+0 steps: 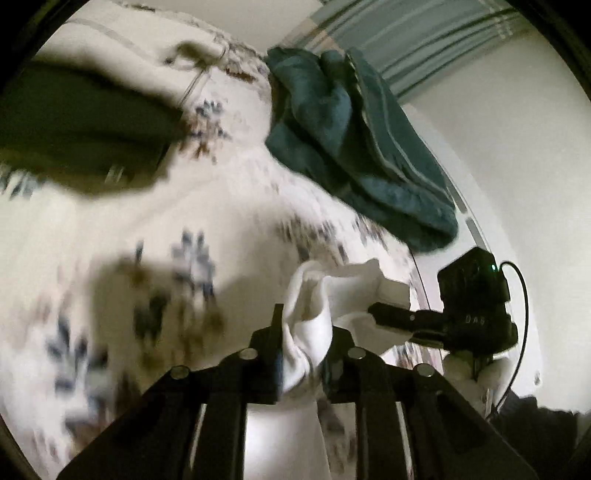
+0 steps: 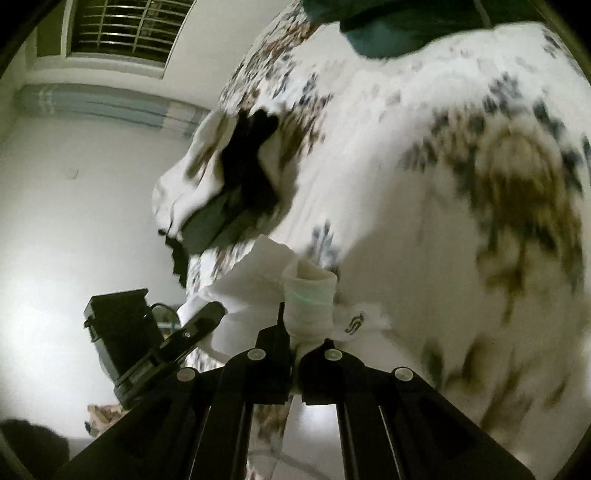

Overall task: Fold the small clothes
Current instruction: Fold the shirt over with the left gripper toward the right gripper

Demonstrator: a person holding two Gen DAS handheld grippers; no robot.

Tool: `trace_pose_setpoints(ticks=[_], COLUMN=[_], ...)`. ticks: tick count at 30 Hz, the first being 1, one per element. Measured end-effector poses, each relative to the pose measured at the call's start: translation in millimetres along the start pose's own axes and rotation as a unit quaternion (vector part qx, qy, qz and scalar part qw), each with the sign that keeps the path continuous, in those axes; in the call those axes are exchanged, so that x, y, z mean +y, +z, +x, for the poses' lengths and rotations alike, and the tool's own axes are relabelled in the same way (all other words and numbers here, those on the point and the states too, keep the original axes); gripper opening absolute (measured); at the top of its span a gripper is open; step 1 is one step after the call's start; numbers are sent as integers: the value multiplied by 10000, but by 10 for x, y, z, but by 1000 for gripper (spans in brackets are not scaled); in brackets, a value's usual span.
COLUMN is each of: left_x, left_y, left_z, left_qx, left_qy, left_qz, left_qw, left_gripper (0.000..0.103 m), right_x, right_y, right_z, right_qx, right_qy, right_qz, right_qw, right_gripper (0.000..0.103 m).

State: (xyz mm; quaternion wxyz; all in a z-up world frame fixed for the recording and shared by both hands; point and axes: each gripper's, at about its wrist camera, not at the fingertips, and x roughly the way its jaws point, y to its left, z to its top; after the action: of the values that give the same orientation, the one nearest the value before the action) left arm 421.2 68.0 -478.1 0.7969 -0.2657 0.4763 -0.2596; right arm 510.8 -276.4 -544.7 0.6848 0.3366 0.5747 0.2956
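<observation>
A small white garment (image 1: 325, 291) with a ribbed cuff and a thin green stripe (image 2: 308, 295) hangs stretched between my two grippers, above a floral bedsheet (image 1: 240, 229). My left gripper (image 1: 306, 328) is shut on one bunched end of it. My right gripper (image 2: 306, 332) is shut on the cuffed end. In the left wrist view the right gripper (image 1: 384, 314) shows at the right, its fingers clamped on the cloth. In the right wrist view the left gripper (image 2: 210, 314) shows at the lower left, also on the cloth.
A teal blanket (image 1: 351, 140) lies crumpled at the bed's far side. A dark green cloth (image 1: 74, 129) lies on the sheet at the left. A heap of black and white clothes (image 2: 236, 177) sits near the bed's edge. A barred window (image 2: 125, 29) and pale walls lie beyond.
</observation>
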Motion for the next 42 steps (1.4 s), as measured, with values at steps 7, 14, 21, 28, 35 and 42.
trace_pose_setpoints(ticks=[7, 14, 21, 28, 35, 42], left_x=[227, 406, 701, 469, 527, 655], left_y=[-1162, -1336, -1151, -1281, -1424, -1435], left_z=[-475, -631, -66, -73, -287, -199], left_qx=[838, 806, 860, 908, 1208, 817], left_qy=[667, 1177, 997, 1140, 1206, 758], left_qz=[-573, -1071, -1639, -1101, -1270, -1850], left_qw=[9926, 9840, 9776, 9832, 9771, 9764], left_gripper=[65, 65, 60, 6, 43, 60], right_x=[-268, -628, -745, -749, -861, -902], right_y=[-1350, -1691, -1523, -1678, -1966, -2011], right_z=[271, -14, 335, 437, 144, 368], right_qx=[1499, 881, 471, 717, 659, 292], right_qy=[-547, -694, -1156, -1884, -1775, -1000], right_qz=[546, 1692, 2175, 2129, 2608, 2964], right_qw=[9857, 9792, 9681, 9561, 9466, 9494], right_gripper=[57, 57, 57, 10, 52, 59])
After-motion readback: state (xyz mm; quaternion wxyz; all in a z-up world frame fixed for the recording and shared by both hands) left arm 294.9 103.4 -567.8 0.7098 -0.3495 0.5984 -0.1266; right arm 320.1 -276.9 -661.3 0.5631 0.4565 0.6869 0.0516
